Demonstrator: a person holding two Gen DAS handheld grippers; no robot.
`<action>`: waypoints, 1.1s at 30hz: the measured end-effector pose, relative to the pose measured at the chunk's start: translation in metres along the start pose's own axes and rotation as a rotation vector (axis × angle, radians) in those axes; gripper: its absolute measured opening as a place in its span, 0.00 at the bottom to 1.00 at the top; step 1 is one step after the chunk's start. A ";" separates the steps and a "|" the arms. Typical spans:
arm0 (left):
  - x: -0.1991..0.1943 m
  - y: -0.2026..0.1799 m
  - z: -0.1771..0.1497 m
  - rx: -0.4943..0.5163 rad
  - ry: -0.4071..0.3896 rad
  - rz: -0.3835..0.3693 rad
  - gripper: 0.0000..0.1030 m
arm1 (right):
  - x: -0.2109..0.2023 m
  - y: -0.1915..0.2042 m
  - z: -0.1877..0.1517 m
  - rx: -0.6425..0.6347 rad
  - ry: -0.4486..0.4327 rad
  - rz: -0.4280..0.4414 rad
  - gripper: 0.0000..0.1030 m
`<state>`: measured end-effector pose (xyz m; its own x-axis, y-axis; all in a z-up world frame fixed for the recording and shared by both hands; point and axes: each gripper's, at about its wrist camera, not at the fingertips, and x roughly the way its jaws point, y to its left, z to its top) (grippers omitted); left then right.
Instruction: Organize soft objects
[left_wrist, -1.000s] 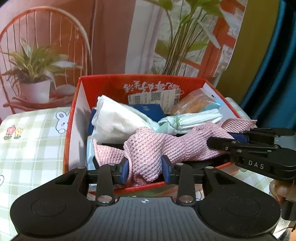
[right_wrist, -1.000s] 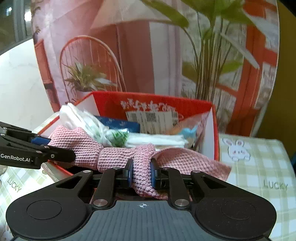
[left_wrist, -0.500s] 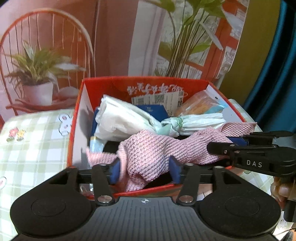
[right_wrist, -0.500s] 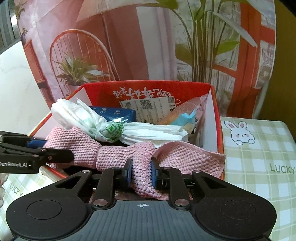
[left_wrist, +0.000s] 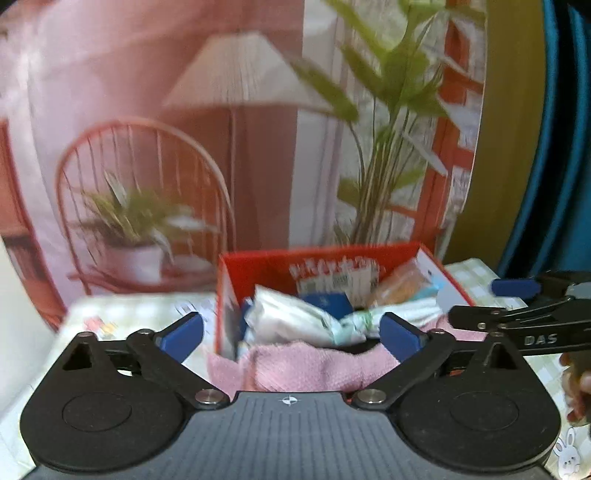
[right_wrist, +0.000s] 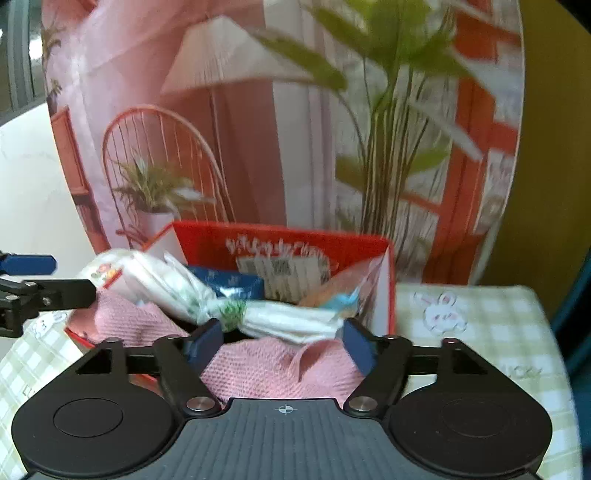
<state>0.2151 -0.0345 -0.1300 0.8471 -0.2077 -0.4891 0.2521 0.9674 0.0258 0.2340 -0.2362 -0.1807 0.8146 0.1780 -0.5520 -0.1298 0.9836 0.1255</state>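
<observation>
We have both grippers over the near edge of the red box (left_wrist: 402, 254), and both are letting go. The left gripper (left_wrist: 291, 332) has its jaws spreading to full width, with nothing pressed between the blue pads (left_wrist: 184, 330). The right gripper (right_wrist: 282, 341) is opening too, and its pads stand clear of the cloth on either side.

The pink knitted cloth (right_wrist: 280, 365) lies across the front of the box, on top of the white plastic-wrapped packs (right_wrist: 173, 284), with part of it draped over the near rim. It looks only half settled, so we judge the step in hand to be the release.

To do it well, we lift straight up and back, so that no pad catches the loose knit and drags it out. We keep the two grippers apart as they rise, since the fingers of each show close at the edge of the other's view. If the draped edge seems likely to slide off onto the checked tablecloth (right_wrist: 480, 325), we nudge it inward before moving on.
</observation>
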 end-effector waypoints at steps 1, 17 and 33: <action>-0.009 -0.002 0.004 0.007 -0.022 0.013 1.00 | -0.008 0.000 0.003 -0.003 -0.015 -0.006 0.83; -0.144 -0.038 0.044 0.040 -0.287 0.087 1.00 | -0.150 0.020 0.052 -0.023 -0.258 -0.058 1.00; -0.185 -0.034 0.044 -0.081 -0.318 0.097 1.00 | -0.217 0.045 0.065 -0.068 -0.356 -0.103 1.00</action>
<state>0.0704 -0.0353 -0.0019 0.9720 -0.1362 -0.1915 0.1356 0.9906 -0.0163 0.0881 -0.2331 -0.0012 0.9692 0.0681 -0.2365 -0.0646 0.9977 0.0225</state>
